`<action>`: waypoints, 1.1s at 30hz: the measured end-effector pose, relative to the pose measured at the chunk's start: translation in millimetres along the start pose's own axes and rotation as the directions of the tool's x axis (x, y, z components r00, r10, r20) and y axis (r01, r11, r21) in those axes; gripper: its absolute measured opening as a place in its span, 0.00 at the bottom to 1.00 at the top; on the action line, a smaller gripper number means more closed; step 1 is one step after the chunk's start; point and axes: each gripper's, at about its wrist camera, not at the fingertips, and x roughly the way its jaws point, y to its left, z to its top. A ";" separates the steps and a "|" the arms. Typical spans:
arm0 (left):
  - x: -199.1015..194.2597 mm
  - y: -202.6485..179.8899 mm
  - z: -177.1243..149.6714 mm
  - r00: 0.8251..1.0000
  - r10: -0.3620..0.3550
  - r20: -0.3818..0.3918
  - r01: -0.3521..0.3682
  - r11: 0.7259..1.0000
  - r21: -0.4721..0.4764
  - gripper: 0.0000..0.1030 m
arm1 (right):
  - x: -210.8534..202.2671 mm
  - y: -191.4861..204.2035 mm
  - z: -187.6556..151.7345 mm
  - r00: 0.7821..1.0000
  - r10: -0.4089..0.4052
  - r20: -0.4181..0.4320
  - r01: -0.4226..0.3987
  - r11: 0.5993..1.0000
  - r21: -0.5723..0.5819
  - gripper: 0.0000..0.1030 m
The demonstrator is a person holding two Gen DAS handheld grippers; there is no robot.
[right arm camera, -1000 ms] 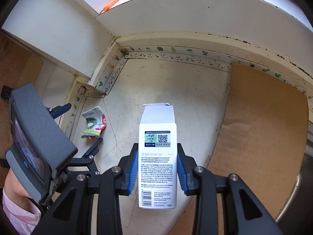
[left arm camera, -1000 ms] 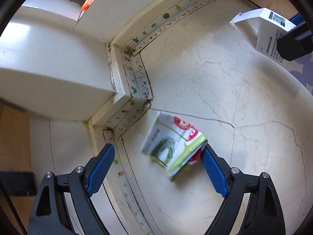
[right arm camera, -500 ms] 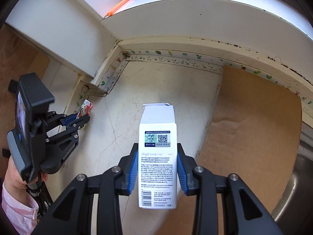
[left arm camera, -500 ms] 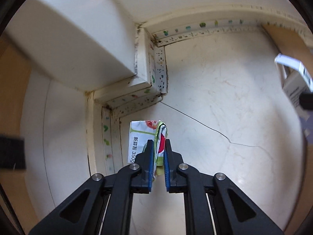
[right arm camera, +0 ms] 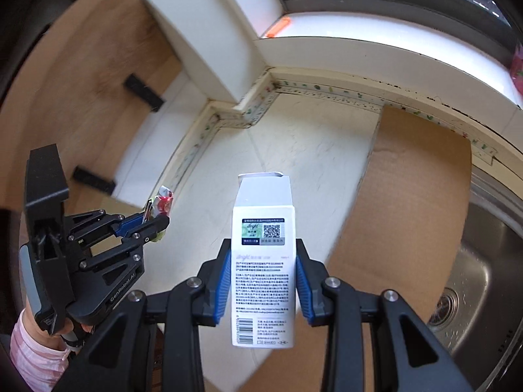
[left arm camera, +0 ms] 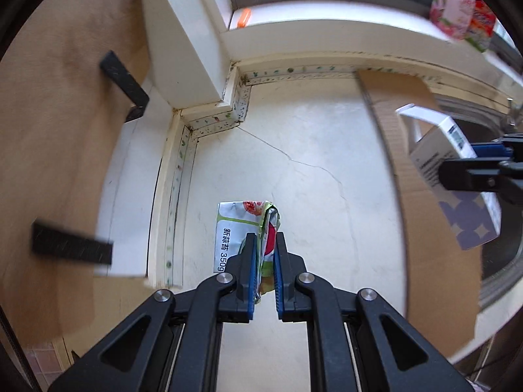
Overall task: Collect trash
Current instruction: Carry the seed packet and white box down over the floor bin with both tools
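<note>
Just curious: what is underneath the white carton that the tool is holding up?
Beneath the white carton lie the pale counter and an edge of a cardboard sheet. The patch directly behind it is hidden.

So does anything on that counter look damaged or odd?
Yes: a thin crack runs across the pale countertop from the wall corner, and dark specks dot the patterned edge strip. A cardboard sheet lies flat beside the sink.

Cracked pale stone counter, brown cardboard sheet lying on it beside a steel sink, speckled tape along the wall, orange object on the sill, wooden cabinet front with black handles.
</note>
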 end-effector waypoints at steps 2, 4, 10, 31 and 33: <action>-33.7 -5.9 -19.6 1.000 -0.022 0.020 0.022 1.000 -0.012 0.07 | -18.9 15.2 -18.7 1.000 0.007 0.001 -0.007 1.000 -0.014 0.34; -62.7 -8.8 -36.8 0.998 -0.041 0.040 0.041 0.999 -0.017 0.07 | -38.4 31.3 -38.5 1.000 0.011 0.007 -0.011 1.000 -0.028 0.34; -128.0 -16.0 -91.4 0.994 -0.078 0.081 0.079 0.997 -0.007 0.07 | -88.9 79.5 -92.4 1.000 0.014 0.026 -0.012 0.997 -0.083 0.34; -183.0 -21.3 -313.6 0.987 -0.141 0.078 0.145 0.988 -0.048 0.07 | -75.0 181.7 -288.1 0.995 0.071 -0.077 -0.084 0.978 -0.193 0.34; -163.9 -22.6 -337.6 0.985 -0.159 0.062 0.163 0.985 -0.058 0.07 | -55.7 182.0 -307.9 0.995 0.060 -0.084 -0.076 0.978 -0.196 0.34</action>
